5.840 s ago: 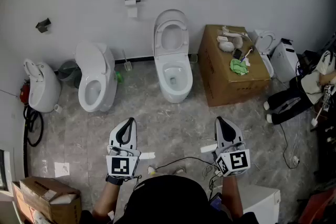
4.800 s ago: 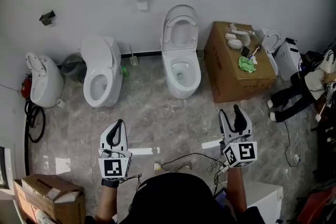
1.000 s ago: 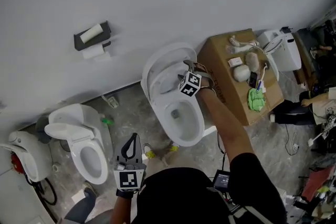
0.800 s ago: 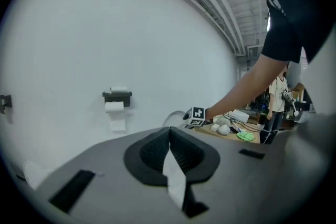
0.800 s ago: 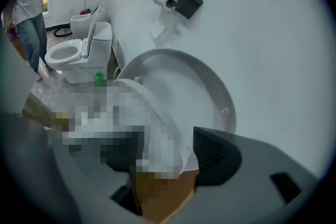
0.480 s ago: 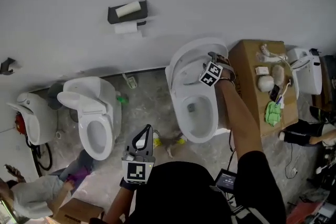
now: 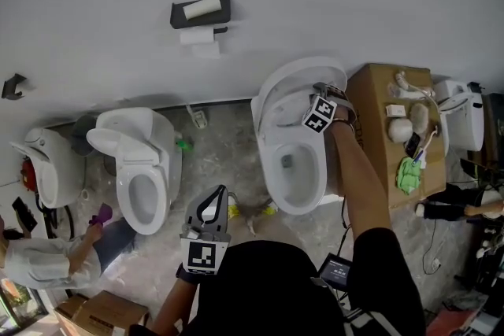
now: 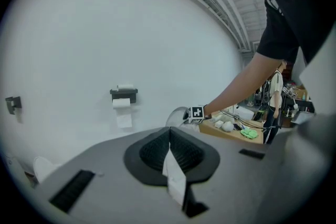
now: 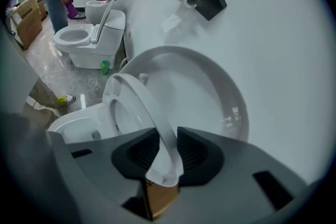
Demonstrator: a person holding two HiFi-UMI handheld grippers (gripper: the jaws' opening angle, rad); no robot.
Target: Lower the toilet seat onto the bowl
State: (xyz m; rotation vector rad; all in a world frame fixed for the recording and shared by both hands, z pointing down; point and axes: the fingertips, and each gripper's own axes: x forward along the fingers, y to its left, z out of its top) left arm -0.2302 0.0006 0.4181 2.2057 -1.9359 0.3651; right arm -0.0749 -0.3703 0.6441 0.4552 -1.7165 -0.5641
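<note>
The white toilet (image 7: 295, 169) stands against the wall with its lid (image 7: 303, 73) up. Its seat (image 7: 276, 108) is also raised, tilted a little off the lid. My right gripper (image 7: 315, 93) reaches to the top of the seat. In the right gripper view the seat's rim (image 9: 139, 107) runs between the two pads of the right gripper (image 9: 167, 152), whose jaws are closing onto it; the lid (image 9: 205, 97) stands behind and the bowl (image 9: 79, 123) lies lower left. My left gripper (image 7: 213, 199) hangs low, shut and empty, far from the toilet; the left gripper (image 8: 169, 147) points at the wall.
A second toilet (image 7: 138, 169) stands to the left, a third fixture (image 7: 43, 161) further left. A cardboard box (image 7: 390, 145) with small items sits right of the toilet. A paper holder (image 7: 203, 12) hangs on the wall. A person (image 7: 47, 260) crouches at lower left.
My right gripper's jaws have come together onto the seat's rim. The head view has shifted, and a person has come into view at the lower left. The left gripper stays low.
</note>
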